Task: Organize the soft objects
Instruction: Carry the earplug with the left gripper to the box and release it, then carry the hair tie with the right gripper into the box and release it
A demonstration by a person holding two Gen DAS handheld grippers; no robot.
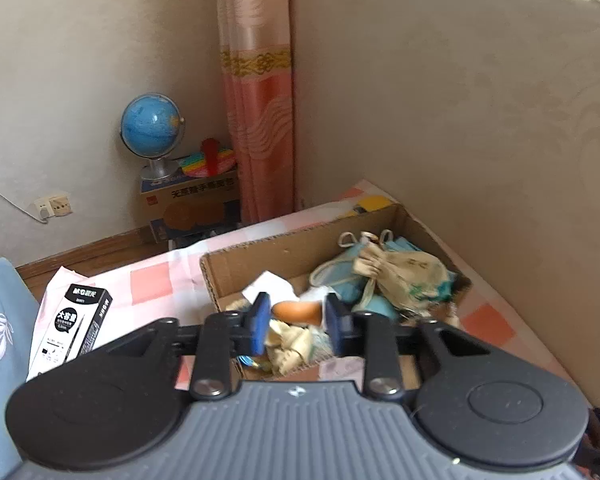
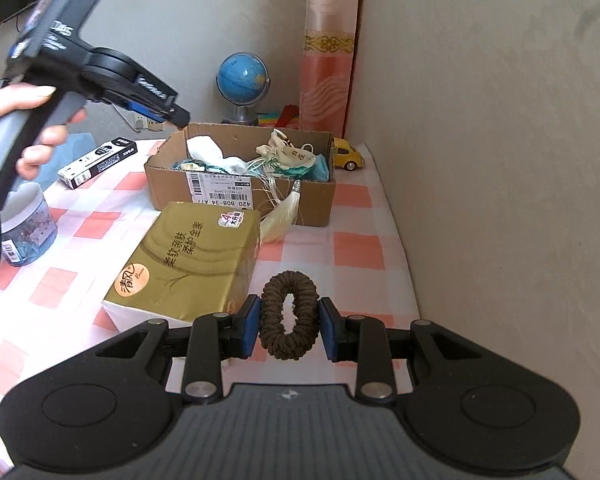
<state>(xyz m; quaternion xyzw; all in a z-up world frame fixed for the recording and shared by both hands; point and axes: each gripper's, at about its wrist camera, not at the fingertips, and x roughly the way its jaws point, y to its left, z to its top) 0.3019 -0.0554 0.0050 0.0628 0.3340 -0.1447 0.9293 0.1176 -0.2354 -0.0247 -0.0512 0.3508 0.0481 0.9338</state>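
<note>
The right gripper (image 2: 288,326) is clamped on a brown scrunchie (image 2: 289,314), its blue pads pressing both sides of the ring at lower centre of the right wrist view, above the checked tablecloth (image 2: 356,248). Just left of it lies a gold tissue pack (image 2: 188,264), its near corner hidden behind the gripper's finger. Bare cloth runs from the scrunchie up to the cardboard box (image 2: 240,196) at centre frame, hemmed on the right by the wall. The left gripper (image 1: 298,322) hangs over that box (image 1: 260,256) with its jaws parted and nothing between the pads; the orange-brown thing seen in the gap lies blurred below and I cannot tell what it is. Inside the box are a beige drawstring pouch (image 1: 404,276), teal cloth (image 1: 340,276) and white paper (image 1: 270,286), jumbled and hard to separate. A cream tassel (image 2: 282,216) spills over the box's front wall.
</note>
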